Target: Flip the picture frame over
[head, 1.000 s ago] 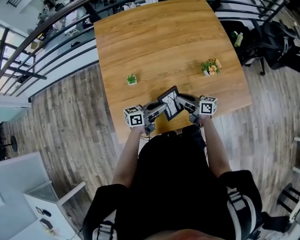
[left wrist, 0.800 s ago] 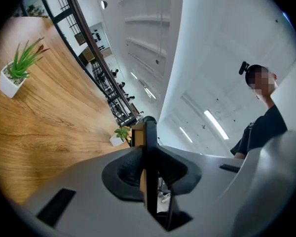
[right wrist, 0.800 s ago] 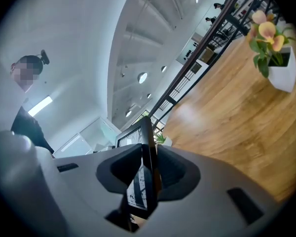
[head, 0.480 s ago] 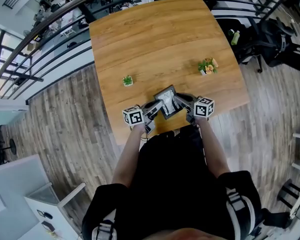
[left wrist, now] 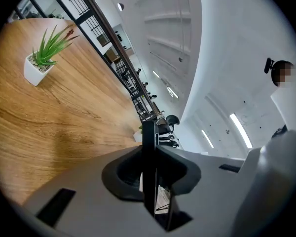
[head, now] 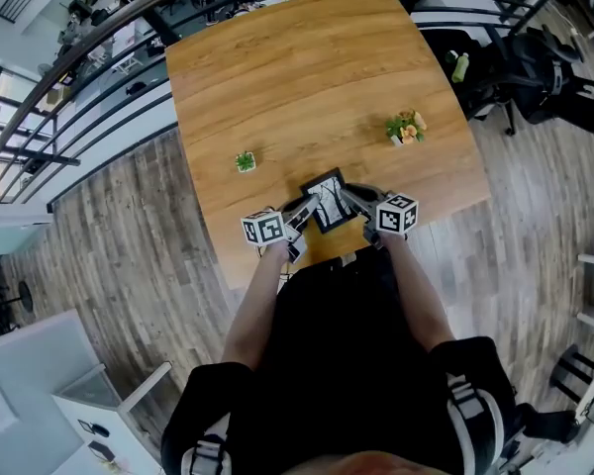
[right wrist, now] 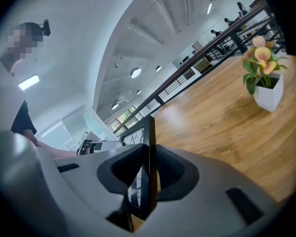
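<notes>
Entry, both views checked.

Surface (head: 307,77): wood-grain top, warm brown, rounded corners, extending away from both tongs. The near edge is cut off by the person's dark-clothed torso.

Picture frame (head: 326,202): thin, flat, rectangular, with a dark border around a pale print with dark lines. It is held between the two tongs, over the near edge of the surface. The left tongs (head: 299,214) are clamped on its left edge and the right tongs (head: 354,204) on its right edge. In each tongs view the frame (left wrist: 149,172) (right wrist: 151,172) is seen edge-on as a narrow dark strip pinched between smooth grey moulded jaws.

The printed face is turned up toward the head camera. The long axis appears to run away from the person, crosswise to the line joining the tongs, slightly skewed. Whether the lower edge touches the surface cannot be told.

Flowering plant (head: 405,128): white square pot, peach blooms, well beyond the right tongs, to their right.

Spiky green plant (head: 245,161): small white pot, beyond the left tongs, to their left.
</notes>
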The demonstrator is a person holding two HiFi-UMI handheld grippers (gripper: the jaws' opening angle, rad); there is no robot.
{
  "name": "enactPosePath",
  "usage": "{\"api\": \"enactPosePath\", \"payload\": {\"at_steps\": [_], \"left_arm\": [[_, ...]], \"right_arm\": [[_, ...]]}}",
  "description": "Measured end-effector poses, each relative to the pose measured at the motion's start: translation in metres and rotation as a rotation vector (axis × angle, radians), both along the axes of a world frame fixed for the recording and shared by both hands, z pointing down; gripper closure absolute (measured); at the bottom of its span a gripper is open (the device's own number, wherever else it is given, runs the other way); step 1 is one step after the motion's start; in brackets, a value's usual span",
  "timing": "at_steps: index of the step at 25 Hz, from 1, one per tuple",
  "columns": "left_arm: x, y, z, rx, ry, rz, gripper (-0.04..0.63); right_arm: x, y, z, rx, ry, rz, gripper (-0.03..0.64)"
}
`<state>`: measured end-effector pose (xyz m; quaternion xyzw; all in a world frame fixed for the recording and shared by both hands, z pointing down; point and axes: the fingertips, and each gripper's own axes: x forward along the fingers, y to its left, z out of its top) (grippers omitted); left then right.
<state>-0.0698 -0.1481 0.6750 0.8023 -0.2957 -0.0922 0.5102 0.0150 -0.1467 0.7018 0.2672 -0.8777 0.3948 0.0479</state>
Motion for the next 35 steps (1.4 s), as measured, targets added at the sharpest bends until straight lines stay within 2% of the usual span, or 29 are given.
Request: {"api": "enactPosePath", "payload": {"at_steps": [13, 21, 35], "left_arm": [[0.006, -0.017, 0.021, -0.03, -0.137, -0.03, 0.509], [0.001, -0.027, 0.041, -0.021, -0.302, -0.048, 0.476], [0.008, -0.051, 0.082, -0.064, -0.446, -0.04, 0.454]], "right_arm": [[0.006, -0.007, 0.016, 0.015, 0.089, 0.076, 0.528], [0.005, -0.015, 0.03, 0.004, 0.127, 0.076, 0.528], [0.01, -0.039, 0.073, -0.033, 0.217, 0.042, 0.526]]}}
